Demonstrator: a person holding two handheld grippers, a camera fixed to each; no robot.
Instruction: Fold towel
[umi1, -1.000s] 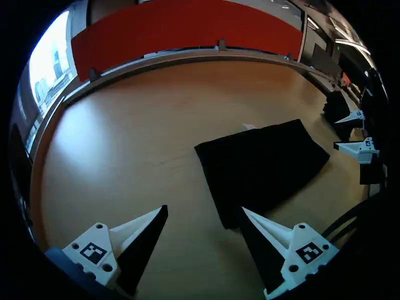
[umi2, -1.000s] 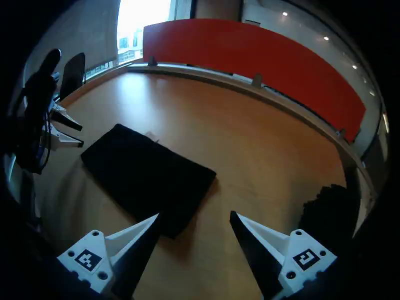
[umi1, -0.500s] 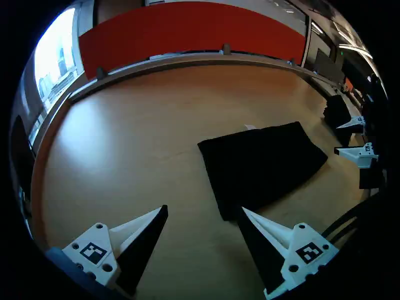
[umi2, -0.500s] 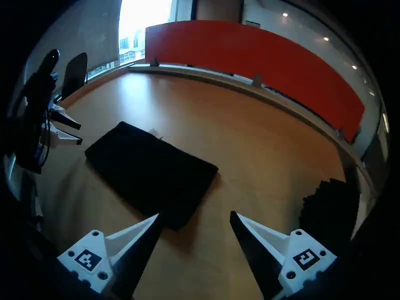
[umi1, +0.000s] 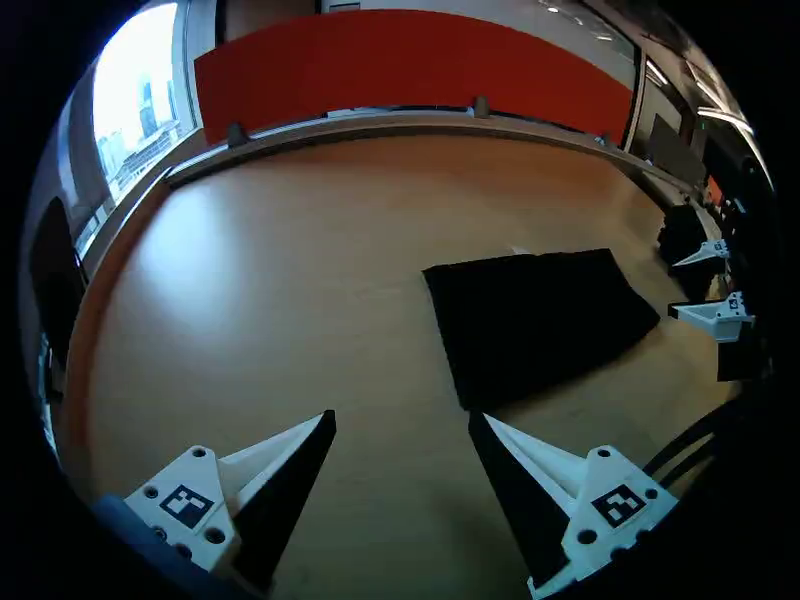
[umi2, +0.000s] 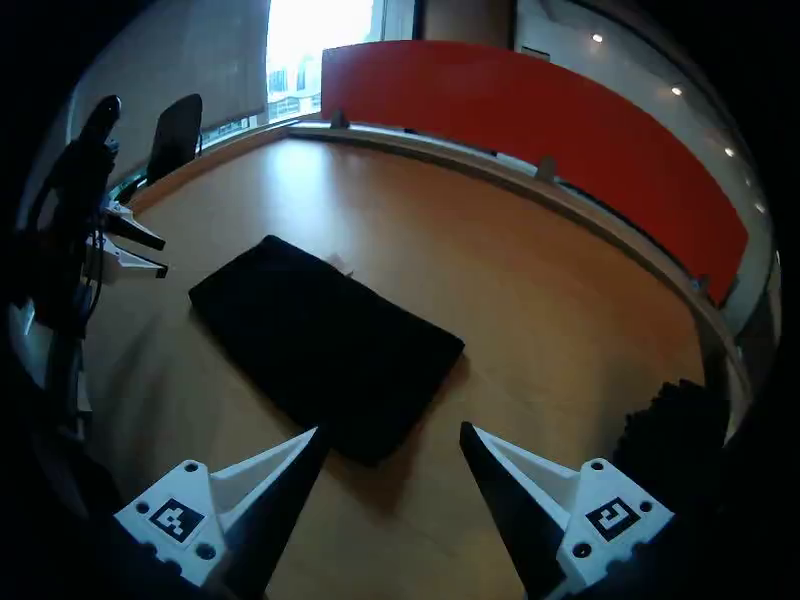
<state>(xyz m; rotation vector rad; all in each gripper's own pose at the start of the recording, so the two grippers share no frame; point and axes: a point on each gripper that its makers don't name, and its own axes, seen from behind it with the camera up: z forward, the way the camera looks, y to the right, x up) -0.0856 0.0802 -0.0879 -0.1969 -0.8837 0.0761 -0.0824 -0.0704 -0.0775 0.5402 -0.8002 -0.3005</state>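
Observation:
A black towel (umi1: 540, 315) lies folded flat into a rectangle on the wooden table (umi1: 290, 280); in the right gripper view the towel (umi2: 325, 345) sits just ahead and left of centre. My left gripper (umi1: 400, 440) hangs open above the table, short of the towel's near corner, holding nothing. My right gripper (umi2: 390, 455) is open too, its fingers just short of the towel's near edge. Each gripper shows far off in the other's view: the right gripper (umi1: 712, 285) at the towel's far side, the left gripper (umi2: 135, 245) at the left.
A dark pile of cloth (umi2: 675, 430) lies at the table's right end, seen also as a cloth pile (umi1: 685, 235) beyond the right gripper. A red partition (umi1: 420, 65) runs along the far edge. A black chair (umi2: 172, 140) stands by the window.
Both grippers have drawn back slightly from the towel and turned a little; the towel lies still and farther from the fingertips than before. Both stay open.

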